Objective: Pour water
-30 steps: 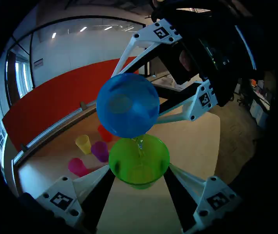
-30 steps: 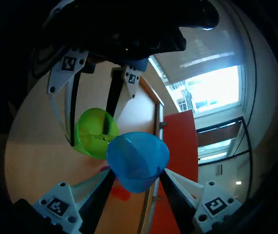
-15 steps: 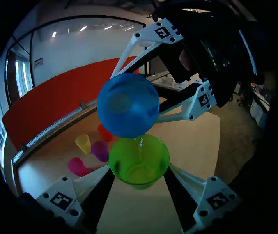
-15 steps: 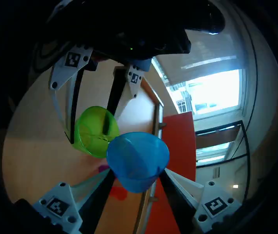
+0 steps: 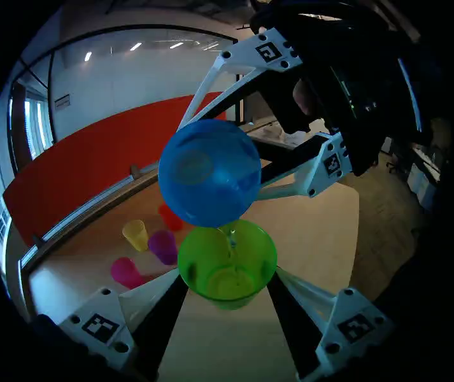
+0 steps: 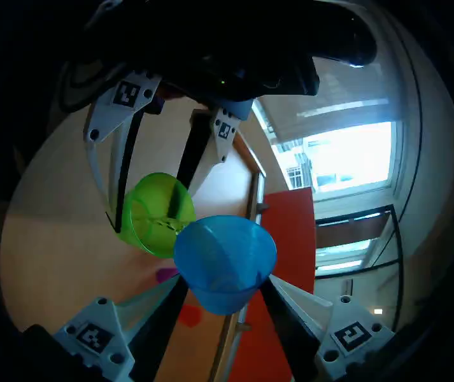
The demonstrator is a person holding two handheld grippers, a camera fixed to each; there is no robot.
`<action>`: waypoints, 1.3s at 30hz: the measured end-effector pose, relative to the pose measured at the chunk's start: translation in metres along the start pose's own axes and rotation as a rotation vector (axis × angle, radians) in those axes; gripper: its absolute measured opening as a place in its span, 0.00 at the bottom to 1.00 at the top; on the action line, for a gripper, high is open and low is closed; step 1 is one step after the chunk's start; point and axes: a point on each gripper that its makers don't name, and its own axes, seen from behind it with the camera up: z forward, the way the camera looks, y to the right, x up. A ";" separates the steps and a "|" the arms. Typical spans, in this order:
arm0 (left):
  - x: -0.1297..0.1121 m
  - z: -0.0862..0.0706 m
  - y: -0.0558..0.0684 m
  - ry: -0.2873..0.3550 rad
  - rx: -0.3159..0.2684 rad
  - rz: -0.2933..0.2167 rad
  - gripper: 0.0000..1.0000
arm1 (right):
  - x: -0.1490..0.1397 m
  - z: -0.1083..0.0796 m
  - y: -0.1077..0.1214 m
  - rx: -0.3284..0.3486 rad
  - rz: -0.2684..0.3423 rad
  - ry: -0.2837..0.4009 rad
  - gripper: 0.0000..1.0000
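Left hand-held gripper (image 5: 227, 283): your fingers are clamped on the upright green cup (image 5: 227, 262), held above the tabletop (image 5: 316, 223).
Right hand-held gripper (image 6: 225, 290): you hold it rolled over, clamped on the tipped blue cup (image 6: 225, 261).
Water (image 5: 230, 237): a thin stream falls into the green cup.

We see a light wooden table (image 5: 316, 235). Ahead and to the left of the left gripper (image 5: 228, 275), four things stand on it: a small yellow plastic cup (image 5: 136, 234), a small red plastic cup (image 5: 170, 218), a small purple plastic cup (image 5: 163, 246) and a small pink plastic cup (image 5: 126, 272).
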 end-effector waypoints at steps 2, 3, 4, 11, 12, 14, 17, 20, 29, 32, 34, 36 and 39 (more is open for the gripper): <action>0.000 0.000 0.000 0.000 -0.001 0.001 0.82 | 0.001 -0.001 0.000 -0.003 -0.005 0.001 0.82; 0.000 0.000 0.001 0.000 -0.001 0.001 0.82 | 0.002 -0.002 0.000 -0.003 -0.008 0.001 0.82; 0.000 0.000 0.001 0.000 -0.001 0.001 0.82 | 0.002 -0.003 0.000 -0.003 -0.011 0.000 0.82; 0.001 0.000 0.002 0.000 -0.002 0.001 0.82 | 0.003 -0.008 -0.001 -0.004 -0.024 0.001 0.83; 0.001 0.000 0.002 0.000 -0.003 0.001 0.82 | 0.003 -0.009 -0.001 -0.005 -0.027 0.000 0.82; 0.001 0.000 0.002 0.000 -0.003 0.002 0.82 | 0.003 -0.010 -0.001 -0.006 -0.033 0.000 0.83; 0.001 0.000 0.002 -0.001 -0.003 0.003 0.82 | 0.003 -0.011 0.000 -0.008 -0.042 -0.001 0.82; 0.002 0.000 0.003 -0.001 -0.003 0.002 0.82 | 0.002 -0.011 0.002 -0.010 -0.046 -0.001 0.82; 0.001 0.000 0.004 -0.005 -0.005 0.001 0.82 | 0.000 -0.008 0.007 -0.012 -0.057 0.002 0.82; -0.001 0.000 0.004 -0.009 -0.007 0.002 0.82 | -0.001 -0.008 0.008 -0.012 -0.060 0.003 0.82; -0.002 0.000 0.005 -0.010 -0.008 0.001 0.82 | 0.000 -0.007 0.008 -0.011 -0.063 0.006 0.82; -0.002 0.000 0.005 -0.011 -0.009 0.002 0.82 | 0.000 -0.007 0.008 -0.010 -0.065 0.008 0.82; -0.003 -0.001 0.006 -0.012 -0.009 0.002 0.82 | 0.001 -0.006 0.008 -0.010 -0.066 0.009 0.82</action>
